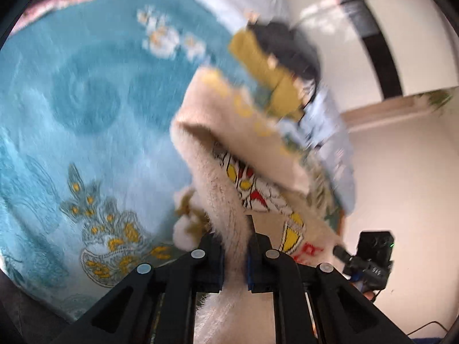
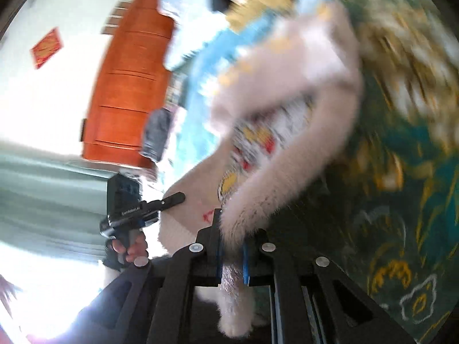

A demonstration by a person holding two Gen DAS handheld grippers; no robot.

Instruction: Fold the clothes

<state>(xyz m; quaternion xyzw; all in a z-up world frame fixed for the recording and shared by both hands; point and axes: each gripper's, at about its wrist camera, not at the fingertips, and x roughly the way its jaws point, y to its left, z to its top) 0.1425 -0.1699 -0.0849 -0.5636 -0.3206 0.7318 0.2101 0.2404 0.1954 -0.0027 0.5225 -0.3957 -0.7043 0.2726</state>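
A fluffy cream sweater [image 1: 218, 177] with a red, yellow and white cartoon print hangs in the air over a blue patterned blanket [image 1: 86, 114]. My left gripper [image 1: 235, 255] is shut on one fuzzy edge of it. My right gripper [image 2: 231, 246] is shut on another fuzzy edge of the same sweater [image 2: 287, 132]. The right gripper shows at the lower right of the left wrist view [image 1: 370, 261]. The left gripper shows at the left of the right wrist view [image 2: 134, 209], held by a hand. Both views are motion-blurred.
A heap of other clothes, mustard, dark and pale blue [image 1: 275, 66], lies at the blanket's far edge. An orange wooden cabinet [image 2: 129, 86] stands by the white wall. A dark teal patterned blanket [image 2: 401, 200] lies under the right gripper.
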